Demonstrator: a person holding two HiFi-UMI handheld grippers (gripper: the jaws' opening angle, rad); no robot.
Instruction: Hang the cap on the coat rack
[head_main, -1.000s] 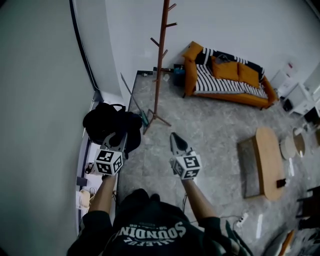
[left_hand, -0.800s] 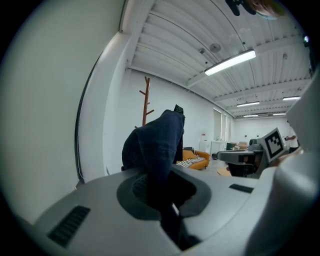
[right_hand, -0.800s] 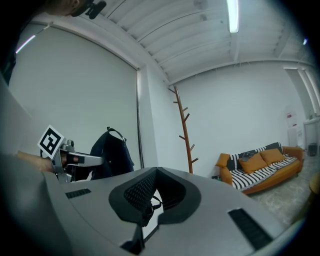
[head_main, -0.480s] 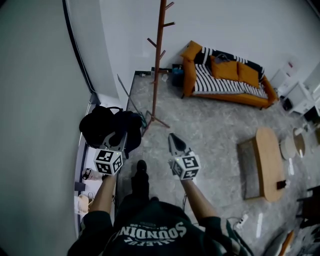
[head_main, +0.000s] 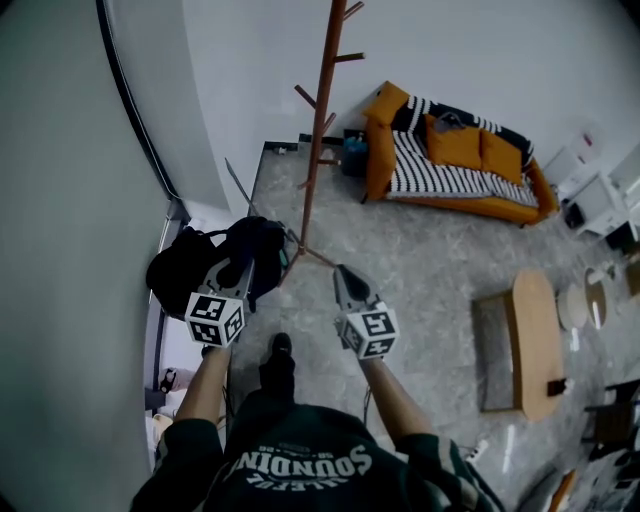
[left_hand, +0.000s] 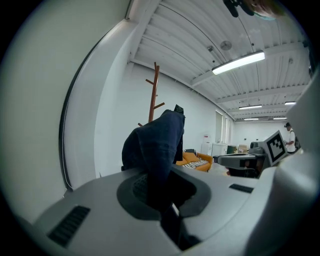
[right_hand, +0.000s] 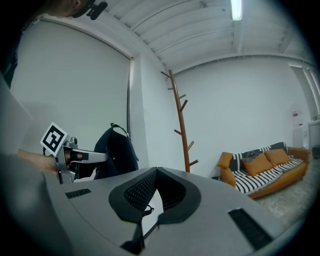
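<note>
A dark cap (head_main: 190, 268) hangs bunched from my left gripper (head_main: 238, 270), which is shut on its fabric at the left of the head view. In the left gripper view the cap (left_hand: 155, 142) rises from between the jaws and hides their tips. The brown wooden coat rack (head_main: 318, 130) stands ahead by the white wall, with its feet just past the cap. It shows behind the cap as the coat rack (left_hand: 154, 95) and, in the right gripper view, as the coat rack (right_hand: 180, 122). My right gripper (head_main: 345, 282) is shut and holds nothing, level with the left one.
An orange sofa (head_main: 455, 155) with a striped cover stands against the far wall, right of the rack. A wooden coffee table (head_main: 535, 340) on a rug is at the right. A curved wall (head_main: 70, 200) runs close on the left. The floor is grey stone tile.
Both grippers and the person have moved forward toward the coat rack, which now stands closer. The cap stays in the left gripper; the right stays shut.
</note>
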